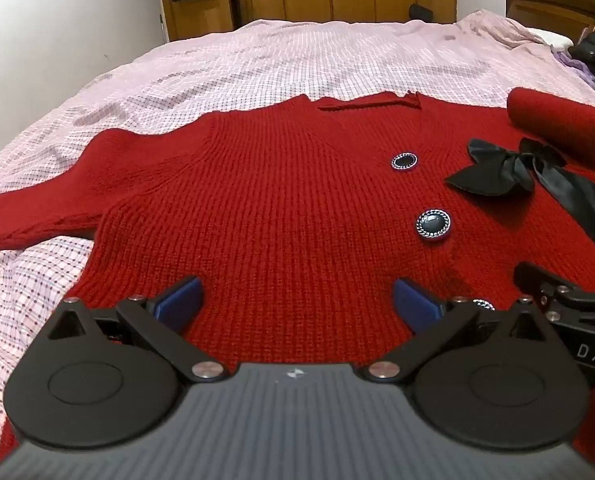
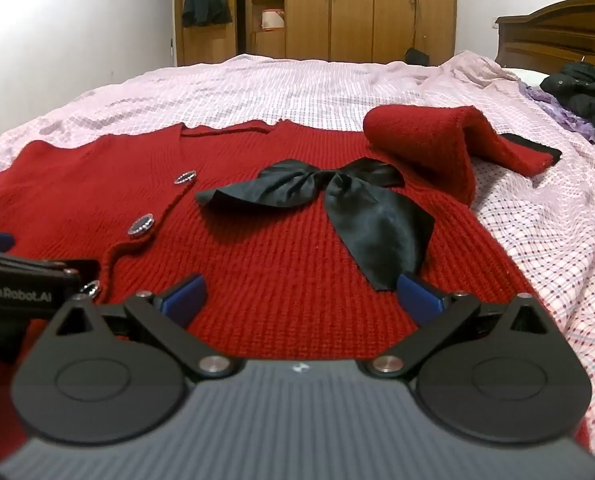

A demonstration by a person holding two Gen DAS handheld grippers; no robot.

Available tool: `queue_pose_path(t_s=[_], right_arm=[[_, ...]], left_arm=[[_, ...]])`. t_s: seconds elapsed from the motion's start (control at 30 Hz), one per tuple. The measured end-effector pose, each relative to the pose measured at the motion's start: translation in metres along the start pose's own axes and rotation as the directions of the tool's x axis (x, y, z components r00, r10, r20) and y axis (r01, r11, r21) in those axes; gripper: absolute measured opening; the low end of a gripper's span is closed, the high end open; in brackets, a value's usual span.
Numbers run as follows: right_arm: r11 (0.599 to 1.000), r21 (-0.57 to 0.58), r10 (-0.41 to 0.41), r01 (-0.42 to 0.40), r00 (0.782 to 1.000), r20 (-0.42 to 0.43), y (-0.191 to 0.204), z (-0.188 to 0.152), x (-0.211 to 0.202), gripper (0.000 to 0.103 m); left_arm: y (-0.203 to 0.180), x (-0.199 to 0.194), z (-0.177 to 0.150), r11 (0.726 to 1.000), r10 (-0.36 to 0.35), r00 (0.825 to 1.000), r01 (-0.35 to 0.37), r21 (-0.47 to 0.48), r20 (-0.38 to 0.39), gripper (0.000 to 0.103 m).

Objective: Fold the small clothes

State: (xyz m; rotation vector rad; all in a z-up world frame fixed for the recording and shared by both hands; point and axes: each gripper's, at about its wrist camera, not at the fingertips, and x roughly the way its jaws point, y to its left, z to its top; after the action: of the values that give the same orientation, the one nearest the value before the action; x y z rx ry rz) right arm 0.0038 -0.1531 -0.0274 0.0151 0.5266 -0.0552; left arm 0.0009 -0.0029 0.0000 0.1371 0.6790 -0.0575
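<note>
Jaws wide over red cardigan (image 2: 281, 240); left gripper (image 2: 1, 276) reads "GenRobot.AI", probably.

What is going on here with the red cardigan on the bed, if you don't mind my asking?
A person holding a gripper in each hand is folding a red cardigan laid front-up on the checked bedsheet. The left gripper and the right gripper are both open, low over the hem, gripping nothing. One sleeve is already folded in beside the black bow; the other sleeve lies spread out.
</note>
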Motion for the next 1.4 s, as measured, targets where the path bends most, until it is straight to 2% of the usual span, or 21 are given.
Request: queue_pose_path(t_s=[0.57, 0.97, 1.4], right_arm=[[1.000, -0.011, 0.001, -0.001, 1.000, 0.012, -0.004, 0.013, -0.020, 0.103], [1.000, -0.016, 0.005, -0.004, 0.999, 0.035, -0.007, 0.020, -0.030, 0.103], [1.000, -0.014, 0.018, -0.017, 0.999, 0.038, -0.008, 0.025, -0.035, 0.103]], left_arm=[[-0.003, -0.020, 0.007, 1.000, 0.008, 1.000, -0.008, 0.016, -0.023, 0.103], [-0.002, -0.030, 0.011, 1.000, -0.023, 0.999, 0.024, 0.011, -0.024, 0.103], [0.003, -0.035, 0.020, 1.000, -0.022, 0.999, 0.023, 0.017, -0.030, 0.103]])
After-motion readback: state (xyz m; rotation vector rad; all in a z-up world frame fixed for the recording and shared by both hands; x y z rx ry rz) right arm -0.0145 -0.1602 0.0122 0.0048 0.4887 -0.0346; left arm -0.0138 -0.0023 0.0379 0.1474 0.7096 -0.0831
